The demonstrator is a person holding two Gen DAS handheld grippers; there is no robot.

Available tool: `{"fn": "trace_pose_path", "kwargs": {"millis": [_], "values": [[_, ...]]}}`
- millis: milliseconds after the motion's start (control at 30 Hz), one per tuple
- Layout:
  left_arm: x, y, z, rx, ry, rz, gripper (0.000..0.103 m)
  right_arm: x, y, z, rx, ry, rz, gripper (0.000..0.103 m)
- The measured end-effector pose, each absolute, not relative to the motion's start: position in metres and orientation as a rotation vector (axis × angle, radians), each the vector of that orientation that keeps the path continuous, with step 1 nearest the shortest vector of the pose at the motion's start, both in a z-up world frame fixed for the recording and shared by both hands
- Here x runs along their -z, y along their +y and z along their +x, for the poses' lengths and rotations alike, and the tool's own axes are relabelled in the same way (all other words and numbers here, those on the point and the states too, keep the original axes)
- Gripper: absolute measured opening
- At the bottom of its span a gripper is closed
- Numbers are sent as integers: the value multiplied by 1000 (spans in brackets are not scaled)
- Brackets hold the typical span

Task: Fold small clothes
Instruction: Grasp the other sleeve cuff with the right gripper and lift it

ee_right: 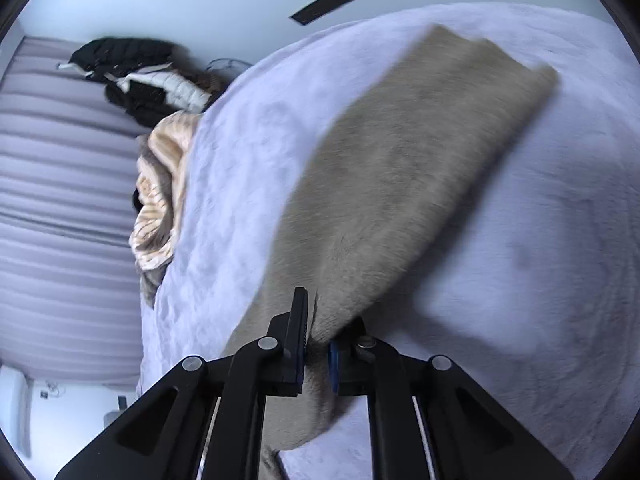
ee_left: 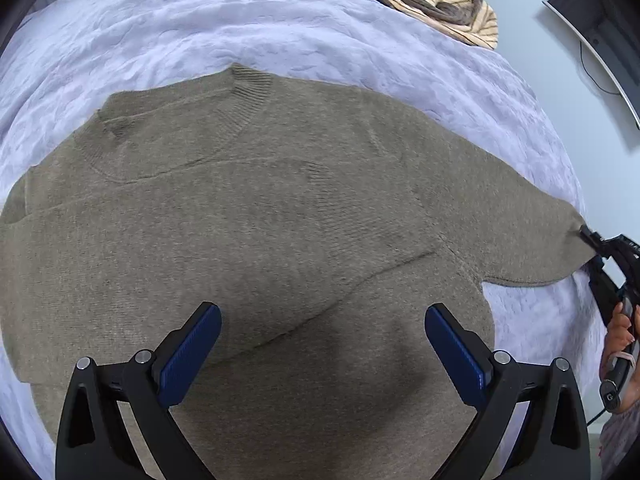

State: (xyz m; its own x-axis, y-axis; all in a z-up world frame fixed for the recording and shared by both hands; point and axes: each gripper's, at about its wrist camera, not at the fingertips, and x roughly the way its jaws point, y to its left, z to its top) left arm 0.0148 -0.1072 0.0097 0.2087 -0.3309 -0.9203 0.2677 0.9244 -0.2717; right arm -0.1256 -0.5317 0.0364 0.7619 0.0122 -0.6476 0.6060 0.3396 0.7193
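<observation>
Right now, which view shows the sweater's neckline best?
Left wrist. The sweater lies spread on the bedspread, and its ribbed neckline shows sharp at the far edge. The right wrist view shows only a blurred sleeve running up from the right gripper; no neckline.

No readable text, label, brand, number or sign is seen in either view. Faint white marks are seen on the right gripper point(ee_left: 600, 246) body at the left wrist view's edge, too small and blurred to be read.
</observation>
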Motion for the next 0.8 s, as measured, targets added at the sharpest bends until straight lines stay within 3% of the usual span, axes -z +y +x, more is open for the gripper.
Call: {"fn": "trace_pose_path", "kwargs": {"millis": [200, 367, 567, 633, 667, 700, 800], "values": [[-12, -68, 22, 360, 1290, -86, 102, -90, -450, -47, 112, 692, 902, 9], [-16, -12, 25, 274, 1272, -121, 102, -114, -322, 20, -195, 798, 587, 9], [-13, 63, 18, 118, 1235, -208, 102, -57, -180, 49, -405, 1030, 401, 10], [-7, 82, 15, 89, 1243, -227, 102, -22, -151, 54, -384, 1162, 354, 15], [-4, 90, 12, 79, 1246, -231, 102, -7, -149, 55, -360, 1214, 334, 22], [-2, 95, 10, 72, 1247, -232, 102, 5, -145, 53, -331, 1256, 327, 37], [1, 109, 3, 61, 1240, -244, 102, 4, -159, 40, -294, 1213, 454, 52]]}}
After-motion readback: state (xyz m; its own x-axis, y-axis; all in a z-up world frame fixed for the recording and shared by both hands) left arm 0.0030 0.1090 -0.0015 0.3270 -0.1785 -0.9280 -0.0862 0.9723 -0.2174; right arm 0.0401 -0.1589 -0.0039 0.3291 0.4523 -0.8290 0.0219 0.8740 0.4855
